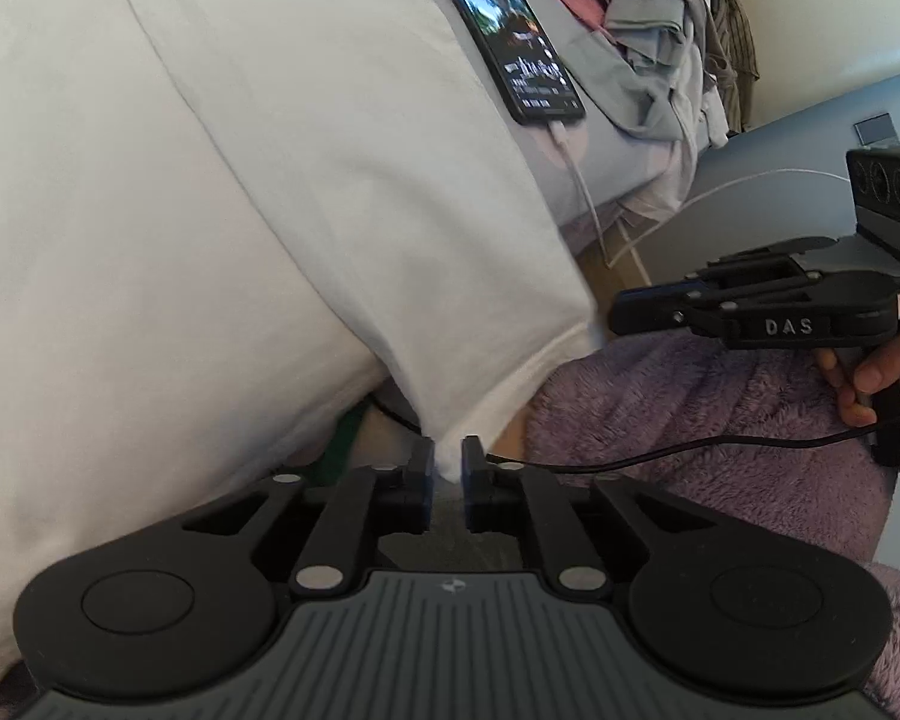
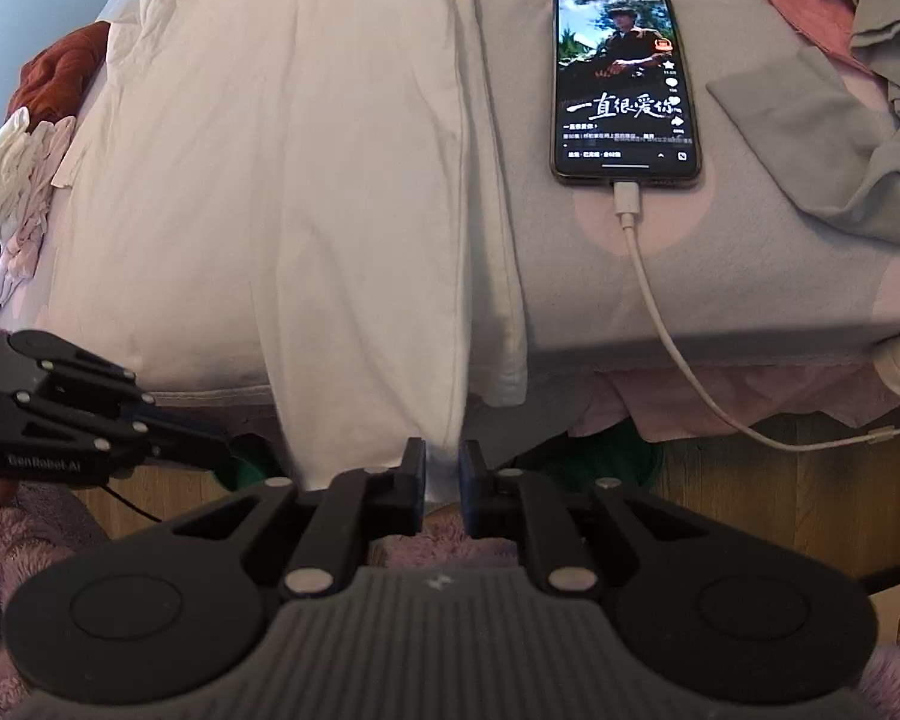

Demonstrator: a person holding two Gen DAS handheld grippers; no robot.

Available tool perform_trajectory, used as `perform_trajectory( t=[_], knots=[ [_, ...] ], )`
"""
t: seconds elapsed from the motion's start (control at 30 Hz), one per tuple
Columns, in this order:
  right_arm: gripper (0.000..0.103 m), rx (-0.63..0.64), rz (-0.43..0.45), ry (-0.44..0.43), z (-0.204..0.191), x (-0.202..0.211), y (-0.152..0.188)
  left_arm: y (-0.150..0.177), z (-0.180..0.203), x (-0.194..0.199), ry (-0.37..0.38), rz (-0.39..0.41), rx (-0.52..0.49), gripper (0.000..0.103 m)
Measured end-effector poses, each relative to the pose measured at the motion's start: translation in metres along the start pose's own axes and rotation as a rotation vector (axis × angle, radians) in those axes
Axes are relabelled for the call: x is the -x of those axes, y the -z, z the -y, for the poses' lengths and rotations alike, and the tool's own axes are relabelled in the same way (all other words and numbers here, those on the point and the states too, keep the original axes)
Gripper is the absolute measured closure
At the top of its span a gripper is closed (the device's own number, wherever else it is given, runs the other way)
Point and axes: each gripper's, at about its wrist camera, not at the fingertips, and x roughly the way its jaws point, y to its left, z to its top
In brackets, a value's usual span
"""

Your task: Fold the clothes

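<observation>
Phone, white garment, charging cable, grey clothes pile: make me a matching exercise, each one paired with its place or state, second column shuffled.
Things:
1. phone
2. white garment
3. charging cable
4. grey clothes pile

States:
A. hangs over the bed edge
B. pinched at its near edge by both grippers
C. screen lit, face up
D. heaped beyond the phone

Pairs: 1-C, 2-B, 3-A, 4-D

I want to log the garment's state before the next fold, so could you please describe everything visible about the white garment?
The white garment looks like thin, creased cotton, lying mostly flat on the bed, left of the phone. One lengthwise fold runs down it. Its near edge hangs over the bed's edge, where the left gripper and right gripper each pinch it.
</observation>
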Motion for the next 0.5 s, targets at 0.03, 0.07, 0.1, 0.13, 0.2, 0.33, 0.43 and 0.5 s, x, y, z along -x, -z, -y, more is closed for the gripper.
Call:
perform_trajectory(
  t=[0.03,0.07,0.1,0.13,0.2,0.33,0.43,0.5],
  knots=[
    [0.084,0.008,-0.008,0.008,0.0,-0.003,0.0,-0.005,-0.003,0.006,-0.015,0.01,-0.009,0.088],
    [0.082,0.015,-0.015,0.016,0.0,-0.007,0.0,-0.01,-0.006,0.014,-0.033,0.024,-0.018,0.088],
    [0.081,0.023,-0.023,0.023,0.0,-0.01,0.0,-0.019,-0.007,0.02,-0.053,0.041,-0.03,0.088],
    [0.081,0.032,-0.028,0.031,0.0,-0.013,0.0,-0.029,-0.007,0.026,-0.075,0.06,-0.045,0.088],
    [0.081,0.078,0.014,0.045,-0.006,-0.009,-0.011,-0.05,-0.007,0.038,-0.121,0.104,-0.08,0.088],
    [0.075,0.18,0.115,0.091,-0.018,-0.004,-0.041,-0.099,-0.005,0.057,-0.184,0.203,-0.139,0.088],
    [0.075,0.205,0.171,0.092,-0.023,-0.01,-0.067,-0.14,-0.003,0.064,-0.213,0.265,-0.158,0.088],
    [0.075,0.216,0.198,0.088,-0.025,-0.015,-0.081,-0.168,-0.004,0.065,-0.243,0.292,-0.167,0.088]
  ],
)
